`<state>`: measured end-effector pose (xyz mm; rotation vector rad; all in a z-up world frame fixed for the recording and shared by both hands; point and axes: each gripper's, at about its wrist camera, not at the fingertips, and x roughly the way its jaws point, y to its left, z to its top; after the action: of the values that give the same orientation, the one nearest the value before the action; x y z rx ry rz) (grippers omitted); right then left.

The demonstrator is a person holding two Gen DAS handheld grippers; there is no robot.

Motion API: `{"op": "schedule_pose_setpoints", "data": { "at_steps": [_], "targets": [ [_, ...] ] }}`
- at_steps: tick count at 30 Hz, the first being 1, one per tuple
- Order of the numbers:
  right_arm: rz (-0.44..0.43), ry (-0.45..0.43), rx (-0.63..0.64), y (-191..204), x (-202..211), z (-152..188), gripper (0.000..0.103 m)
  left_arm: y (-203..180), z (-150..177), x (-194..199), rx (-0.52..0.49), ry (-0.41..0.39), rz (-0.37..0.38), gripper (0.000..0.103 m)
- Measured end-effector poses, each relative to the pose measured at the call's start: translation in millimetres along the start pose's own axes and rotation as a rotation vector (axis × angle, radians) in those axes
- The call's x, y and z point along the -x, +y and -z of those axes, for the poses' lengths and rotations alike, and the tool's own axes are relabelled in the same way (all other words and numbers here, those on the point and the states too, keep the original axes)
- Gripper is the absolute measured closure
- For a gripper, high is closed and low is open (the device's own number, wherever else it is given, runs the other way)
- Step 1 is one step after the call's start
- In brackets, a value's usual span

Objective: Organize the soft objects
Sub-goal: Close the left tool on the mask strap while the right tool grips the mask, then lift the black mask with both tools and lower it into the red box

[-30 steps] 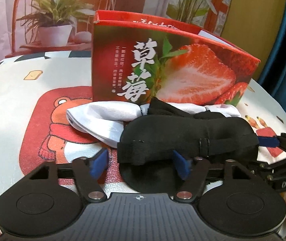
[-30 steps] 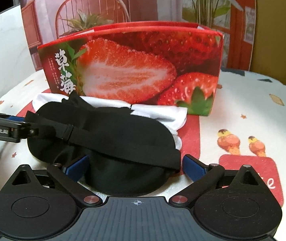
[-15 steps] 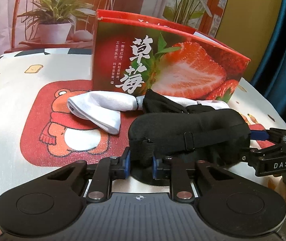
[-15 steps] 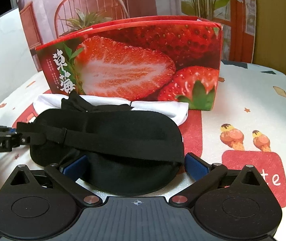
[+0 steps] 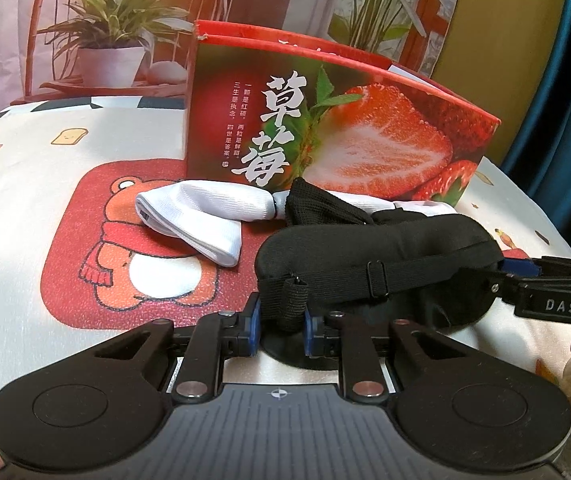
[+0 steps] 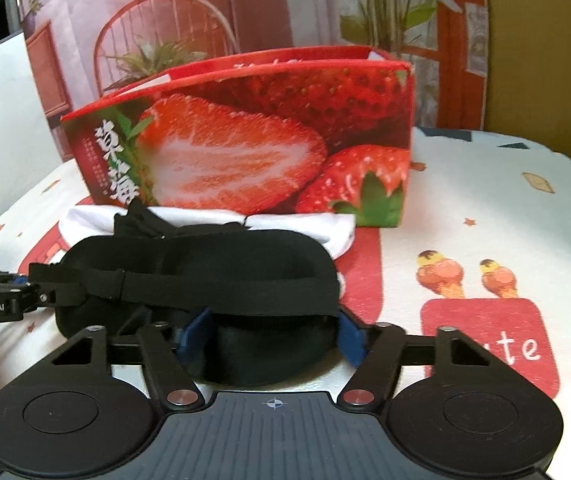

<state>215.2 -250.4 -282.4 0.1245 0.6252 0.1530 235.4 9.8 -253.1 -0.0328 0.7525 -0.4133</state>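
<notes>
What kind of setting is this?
Probably a staged home-style tabletop: a cartoon-print tablecloth, a printed backdrop of a chair and potted plant, plus a strawberry box, white socks and black eye mask.

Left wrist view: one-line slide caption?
Left claw pinches the black sleep mask strap end, right claw at its far end, white sock before the strawberry box.
</notes>
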Motion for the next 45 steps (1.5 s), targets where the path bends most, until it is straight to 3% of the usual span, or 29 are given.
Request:
{"op": "schedule_pose_setpoints", "data": {
  "at_steps": [12,15,16,34,40,45],
  "targets": [
    [-0.008,-0.044,-0.018,-0.1,6.8,-4.0,0.072,2.8,0.9,0.6,0.008,-0.006,0.005,0.082],
    [0.003,-0.052,-0.023,-1.7,7.9,-4.5,0.083,3.4,0.8,0.4,0.008,-0.006,0.005,0.082],
    [0.008,-0.051,-0.024,-2.7,8.0,-4.5,0.091,3.7,0.8,0.5,0.009,-0.006,0.006,0.082],
    [-0.008,-0.064,0.006,1.3,13.5,-6.7,0.095,4.0,-1.8,9.7,0.036,-0.015,-0.006,0.090],
    [-0.032,-0.104,0.032,6.5,23.9,-19.2,0.095,-0.4,-25.1,32.9,-0.002,-0.115,0.008,0.094],
    [-0.061,-0.187,0.053,12.7,39.5,-48.8,0.096,-6.0,-59.6,58.2,-0.025,-0.218,0.019,0.094]
  ]
}}
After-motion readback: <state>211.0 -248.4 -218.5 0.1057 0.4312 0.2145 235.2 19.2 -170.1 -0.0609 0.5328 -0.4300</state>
